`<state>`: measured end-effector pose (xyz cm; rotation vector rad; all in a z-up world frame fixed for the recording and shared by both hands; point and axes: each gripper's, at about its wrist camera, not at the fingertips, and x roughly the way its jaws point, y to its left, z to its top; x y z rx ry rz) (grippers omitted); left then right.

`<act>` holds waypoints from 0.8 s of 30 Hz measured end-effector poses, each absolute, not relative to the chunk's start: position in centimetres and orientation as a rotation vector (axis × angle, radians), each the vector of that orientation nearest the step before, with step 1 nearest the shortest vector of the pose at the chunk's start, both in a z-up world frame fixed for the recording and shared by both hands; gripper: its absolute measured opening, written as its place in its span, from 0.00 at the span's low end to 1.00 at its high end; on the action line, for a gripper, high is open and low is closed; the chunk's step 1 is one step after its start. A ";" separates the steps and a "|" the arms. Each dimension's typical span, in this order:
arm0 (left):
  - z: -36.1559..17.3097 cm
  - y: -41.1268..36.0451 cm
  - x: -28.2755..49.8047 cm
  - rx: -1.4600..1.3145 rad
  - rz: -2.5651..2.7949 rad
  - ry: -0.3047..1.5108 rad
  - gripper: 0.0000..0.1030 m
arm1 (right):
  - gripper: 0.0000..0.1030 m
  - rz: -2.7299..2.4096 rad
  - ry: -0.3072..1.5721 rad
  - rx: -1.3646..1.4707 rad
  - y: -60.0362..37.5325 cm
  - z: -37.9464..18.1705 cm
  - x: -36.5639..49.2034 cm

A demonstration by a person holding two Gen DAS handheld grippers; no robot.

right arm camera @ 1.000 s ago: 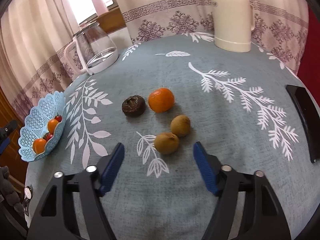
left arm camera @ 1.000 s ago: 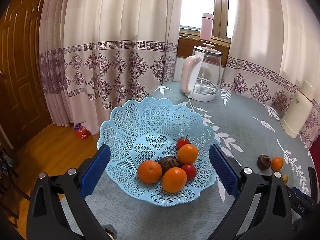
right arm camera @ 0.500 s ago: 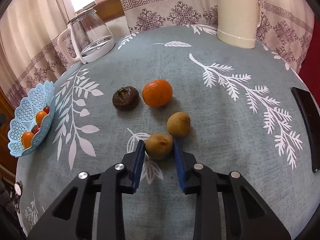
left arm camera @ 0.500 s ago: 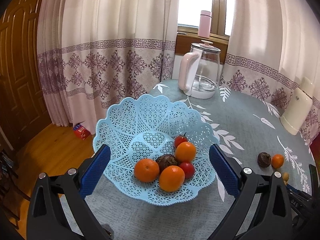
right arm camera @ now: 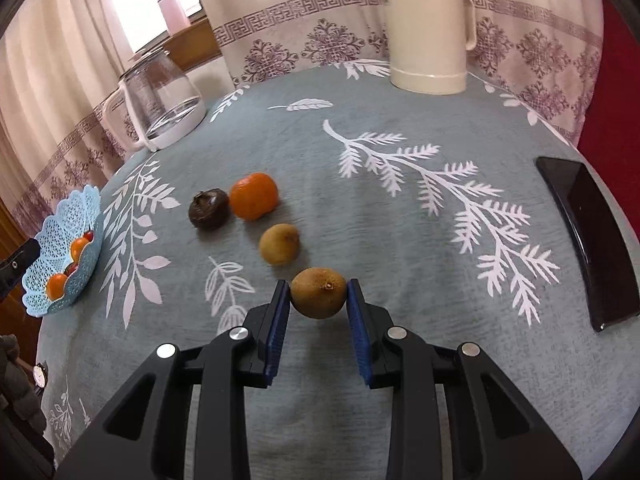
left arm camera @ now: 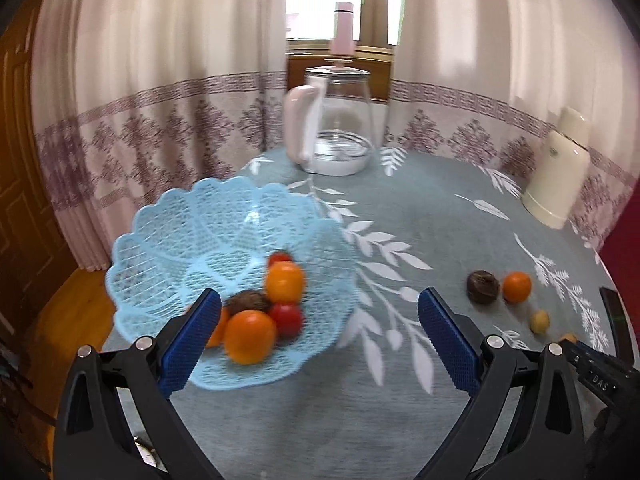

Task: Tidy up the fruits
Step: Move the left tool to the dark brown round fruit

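A: What does the left wrist view show?

B: The left tongs hang spread wide, gripping nothing, over the near edge of the bench. The blue basket sits at the left, partly behind the left finger. Inside it are oranges, small red tomatoes and one dark wrinkled fruit. The picture is blurred. A glass kettle stands at the far side, a cream jug at the far right.

A: And the right wrist view?

B: The right tongs are clenched on a brown kiwi, one blue pad touching each side. Just beyond it lies a second kiwi. Farther off, a loose orange and a dark fruit lie just beside each other. The basket is at the far left edge of the bench, well apart from the held kiwi. A black phone lies at the right.
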<state>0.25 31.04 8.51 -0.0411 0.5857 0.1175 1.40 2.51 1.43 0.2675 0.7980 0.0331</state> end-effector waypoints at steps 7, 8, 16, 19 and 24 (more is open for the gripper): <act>8.2 26.4 1.6 0.043 0.032 0.593 0.97 | 0.29 0.064 0.800 0.307 2.1 0.8 1.4; 8.2 25.8 1.8 0.053 0.024 0.594 0.97 | 0.29 0.069 0.800 0.317 2.0 0.7 1.4; 7.2 21.3 4.3 0.119 -0.056 0.606 0.97 | 0.29 0.100 0.792 0.357 1.5 0.4 1.3; 6.5 20.0 5.4 0.138 -0.094 0.622 0.97 | 0.29 0.108 0.791 0.366 1.4 0.3 1.3; 4.9 18.5 7.4 0.156 -0.137 0.680 0.87 | 0.29 0.119 0.793 0.379 1.2 0.2 1.3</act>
